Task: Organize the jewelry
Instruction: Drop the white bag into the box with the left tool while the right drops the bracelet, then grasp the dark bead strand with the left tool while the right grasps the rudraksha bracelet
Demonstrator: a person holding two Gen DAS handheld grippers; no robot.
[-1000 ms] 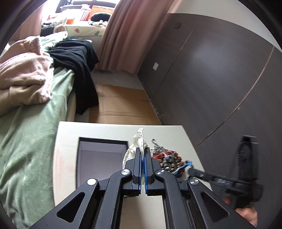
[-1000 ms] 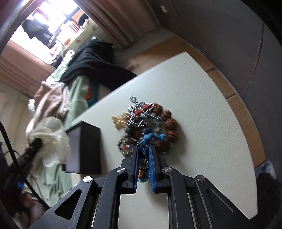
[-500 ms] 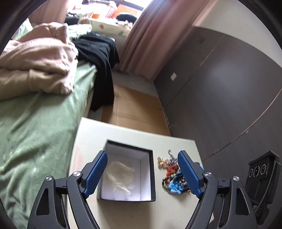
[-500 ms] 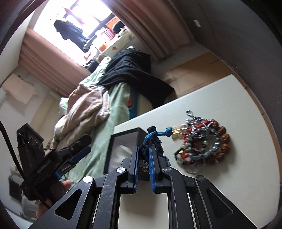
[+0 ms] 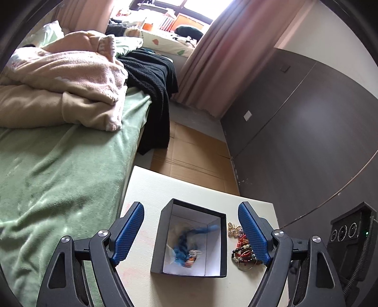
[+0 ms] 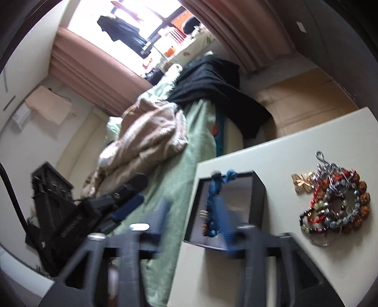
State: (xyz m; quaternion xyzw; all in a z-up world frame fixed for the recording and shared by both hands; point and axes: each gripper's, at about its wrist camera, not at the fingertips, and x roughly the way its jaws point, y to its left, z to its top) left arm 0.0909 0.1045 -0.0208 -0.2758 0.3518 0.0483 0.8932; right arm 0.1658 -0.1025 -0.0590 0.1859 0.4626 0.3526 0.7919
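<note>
Bedroom by daylight, bed beside a dark wall

A window (image 5: 165,9) glares bright behind pink curtains (image 5: 208,63). The bed (image 5: 59,170) has a green sheet, with a rumpled pink blanket (image 5: 63,82) and a black knit (image 5: 153,78) draped over its edge. Flattened cardboard (image 5: 193,155) covers the floor between the bed and the dark panelled wall (image 5: 295,132). A pale table (image 5: 146,189) stands just beside the bed.

Black box (image 5: 189,238), blue cord (image 5: 183,243), green bedsheet (image 5: 59,170).
</note>
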